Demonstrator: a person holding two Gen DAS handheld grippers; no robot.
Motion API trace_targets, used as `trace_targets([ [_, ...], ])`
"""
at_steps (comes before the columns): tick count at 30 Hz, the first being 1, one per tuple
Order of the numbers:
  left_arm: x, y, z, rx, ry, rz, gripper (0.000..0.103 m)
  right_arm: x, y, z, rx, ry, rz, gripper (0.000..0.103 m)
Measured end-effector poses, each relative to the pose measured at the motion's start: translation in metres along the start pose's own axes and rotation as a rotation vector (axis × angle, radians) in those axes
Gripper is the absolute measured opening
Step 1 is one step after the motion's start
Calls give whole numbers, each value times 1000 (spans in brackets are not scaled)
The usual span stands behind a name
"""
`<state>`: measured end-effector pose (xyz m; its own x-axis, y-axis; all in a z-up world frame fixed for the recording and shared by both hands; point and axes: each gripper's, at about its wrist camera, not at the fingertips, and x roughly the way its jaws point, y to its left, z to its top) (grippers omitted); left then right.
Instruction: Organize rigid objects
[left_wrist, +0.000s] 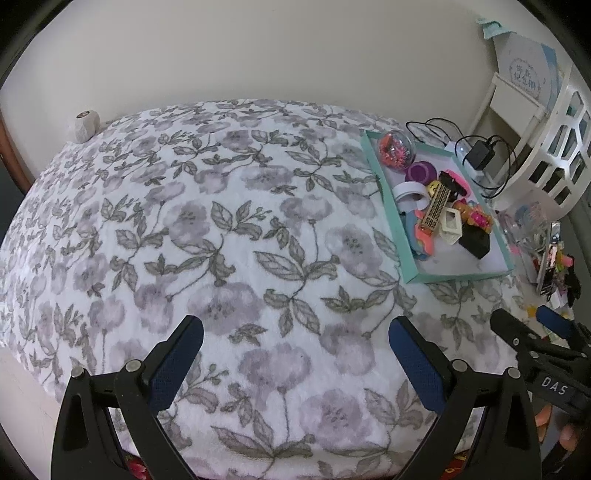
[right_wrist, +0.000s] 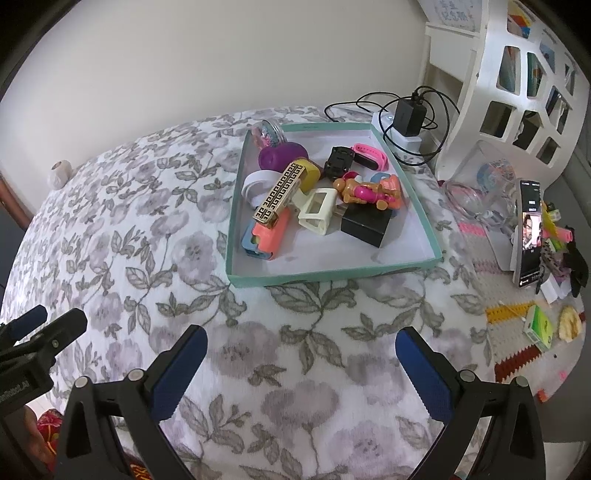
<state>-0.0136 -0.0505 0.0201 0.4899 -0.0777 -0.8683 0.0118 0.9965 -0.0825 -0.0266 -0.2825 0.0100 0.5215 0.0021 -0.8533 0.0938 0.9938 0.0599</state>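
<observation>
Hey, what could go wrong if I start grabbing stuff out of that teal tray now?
The gold bar leans across other pieces in the teal tray, so pulling a neighbour may topple it. The phone propped upright just right of the tray could get knocked over. Both jaws are open.

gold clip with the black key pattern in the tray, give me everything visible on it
The gold clip is a long, flat bar with a black Greek-key pattern on a shiny, metallic-looking face. It lies tilted on top of the pile in the teal tray, its lower end resting on a coral-pink piece and its upper end against a yellow piece and a white ring. No gripper touches it.
</observation>
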Motion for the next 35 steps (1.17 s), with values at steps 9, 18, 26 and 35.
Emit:
trace_targets([
  [9,0,1,-1,3,3,5,101,-2,0,-2,-13,-2,-3,103],
  [18,-2,1,-1,6,-10,16,101,0,0,-2,-20,4,-3,103],
  [26,-2,2,-1,8,-13,24,101,2,2,-2,-30,8,-5,103],
  [35,-3,2,-2,5,-20,23,101,3,2,-1,-34,12,-5,103],
])
